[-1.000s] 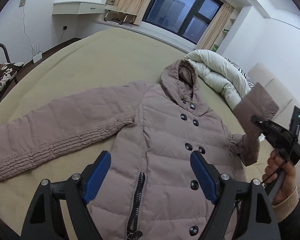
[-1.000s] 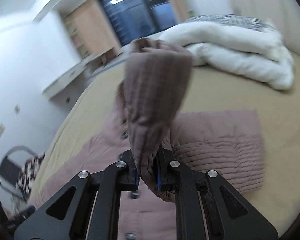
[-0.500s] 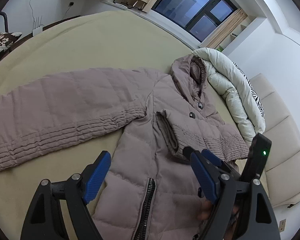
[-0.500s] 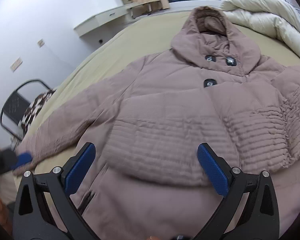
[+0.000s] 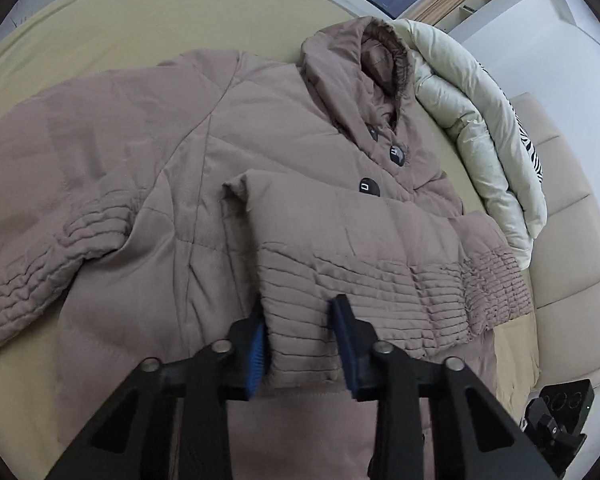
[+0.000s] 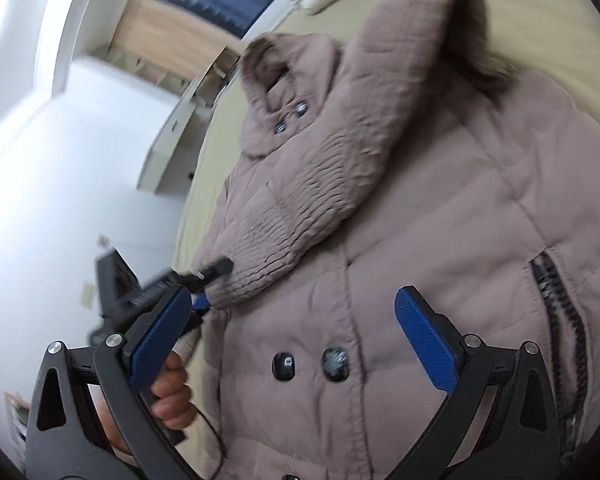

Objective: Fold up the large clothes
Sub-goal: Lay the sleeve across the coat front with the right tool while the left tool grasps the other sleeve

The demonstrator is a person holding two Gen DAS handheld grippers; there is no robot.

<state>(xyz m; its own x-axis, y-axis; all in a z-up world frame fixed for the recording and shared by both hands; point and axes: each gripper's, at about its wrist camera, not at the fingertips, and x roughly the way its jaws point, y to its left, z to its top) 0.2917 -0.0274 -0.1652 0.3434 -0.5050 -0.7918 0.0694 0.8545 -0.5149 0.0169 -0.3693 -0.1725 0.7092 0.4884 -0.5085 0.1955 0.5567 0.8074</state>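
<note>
A mauve quilted hooded coat (image 5: 172, 184) lies face up on a beige bed. Its right sleeve (image 5: 364, 248) is folded across the chest. My left gripper (image 5: 300, 336) is closed on the ribbed cuff end of that sleeve (image 5: 300, 344). In the right wrist view the coat (image 6: 440, 208) fills the frame and the left gripper's tips (image 6: 216, 270) pinch the cuff (image 6: 252, 276). My right gripper (image 6: 292, 336) is open and empty above the coat's lower buttons. The other sleeve (image 5: 40, 184) lies spread out to the left.
A rolled white duvet (image 5: 472, 128) lies beyond the hood, next to a cream padded headboard (image 5: 568, 216). The beige bed sheet (image 5: 148, 12) extends far left. The right gripper's body (image 5: 560, 412) shows at the lower right. A white desk (image 6: 172, 148) stands by the wall.
The right gripper laid the sleeve across the chest, let it go and drew back, open. The left gripper moved in and closed on the cuff.
</note>
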